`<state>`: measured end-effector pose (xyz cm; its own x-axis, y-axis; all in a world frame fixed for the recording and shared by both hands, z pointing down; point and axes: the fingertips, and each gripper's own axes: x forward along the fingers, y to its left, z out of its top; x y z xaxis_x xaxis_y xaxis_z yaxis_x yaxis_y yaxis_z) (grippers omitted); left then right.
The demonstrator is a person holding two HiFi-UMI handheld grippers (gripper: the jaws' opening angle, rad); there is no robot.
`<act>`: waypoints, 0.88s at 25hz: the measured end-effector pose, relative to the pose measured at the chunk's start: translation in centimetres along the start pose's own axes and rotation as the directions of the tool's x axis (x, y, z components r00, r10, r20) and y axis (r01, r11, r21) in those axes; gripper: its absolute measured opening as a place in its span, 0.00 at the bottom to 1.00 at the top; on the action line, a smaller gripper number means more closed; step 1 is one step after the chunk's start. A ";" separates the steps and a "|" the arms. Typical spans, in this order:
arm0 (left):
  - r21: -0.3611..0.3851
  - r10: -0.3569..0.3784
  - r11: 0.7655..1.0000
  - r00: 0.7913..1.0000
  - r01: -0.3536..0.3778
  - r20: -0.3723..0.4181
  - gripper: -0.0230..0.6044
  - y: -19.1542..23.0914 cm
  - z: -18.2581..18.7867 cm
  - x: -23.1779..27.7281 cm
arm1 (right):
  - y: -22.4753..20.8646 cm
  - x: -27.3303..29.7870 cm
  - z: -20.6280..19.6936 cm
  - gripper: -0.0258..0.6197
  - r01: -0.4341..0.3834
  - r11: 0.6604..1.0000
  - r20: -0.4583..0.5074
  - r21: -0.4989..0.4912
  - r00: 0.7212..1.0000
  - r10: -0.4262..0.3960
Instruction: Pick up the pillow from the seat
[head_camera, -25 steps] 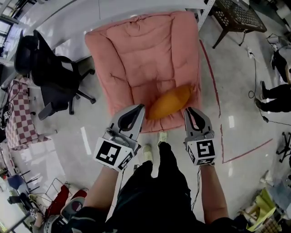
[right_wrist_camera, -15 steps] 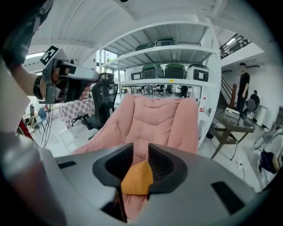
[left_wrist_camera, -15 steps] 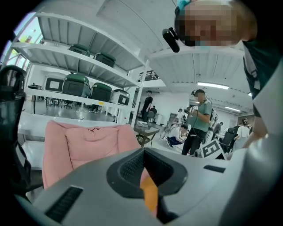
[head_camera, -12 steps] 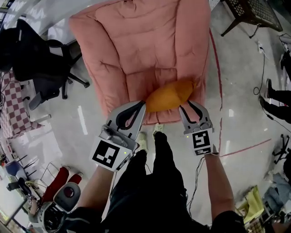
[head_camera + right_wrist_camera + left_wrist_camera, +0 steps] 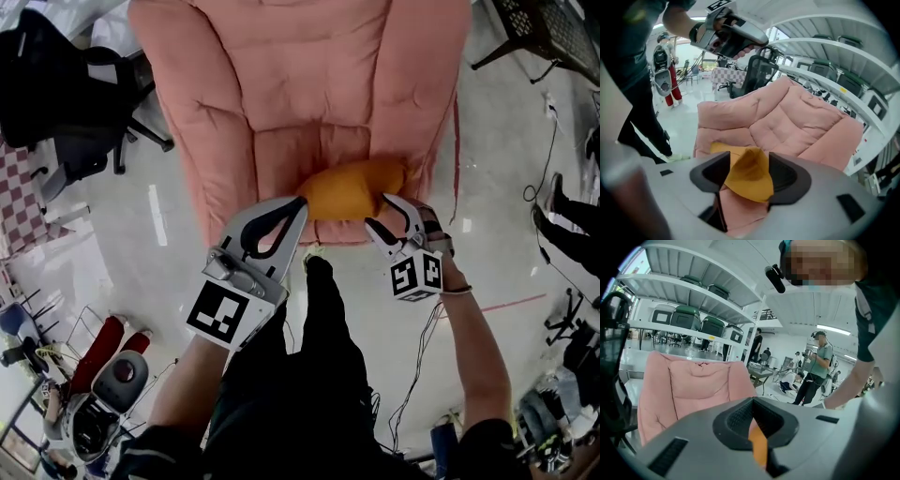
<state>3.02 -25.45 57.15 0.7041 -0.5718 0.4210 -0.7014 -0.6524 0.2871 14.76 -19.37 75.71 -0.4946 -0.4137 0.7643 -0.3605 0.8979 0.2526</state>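
An orange pillow (image 5: 352,187) lies across the front of the seat of a pink padded armchair (image 5: 281,94). My left gripper (image 5: 302,202) is shut, and its tips are at the pillow's left end; whether they touch it I cannot tell. In the left gripper view only a sliver of the pillow (image 5: 758,446) shows in the slit between the jaws, with the armchair (image 5: 689,385) behind. My right gripper (image 5: 378,211) is at the pillow's right end. Its jaws are opening, and a corner of the pillow (image 5: 747,176) stands between them over the armchair (image 5: 797,126).
A black office chair (image 5: 56,103) stands left of the armchair, by a checkered cloth (image 5: 19,197). A dark mesh table (image 5: 553,28) is at the top right. A red line (image 5: 457,159) runs along the floor. A person (image 5: 572,225) is at the right edge. Shelving (image 5: 693,310) rises behind.
Both grippers have moved forward to the pillow's two ends. The right jaws, shut a second ago, now stand apart around the pillow's right corner. The left jaws look unchanged.
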 end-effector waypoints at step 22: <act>-0.062 0.038 0.997 0.999 -0.040 -0.034 0.04 0.9 -2.0 0.7 | 1.4 5.3 -3.0 0.41 -0.221 0.883 -0.104 -0.413 0.975 0.195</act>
<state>2.68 -25.47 59.44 0.6730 -0.5786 0.4609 -0.7344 -0.5968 0.3232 14.01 -19.91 81.90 -0.4709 -0.2125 0.8562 0.1176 0.9468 0.2996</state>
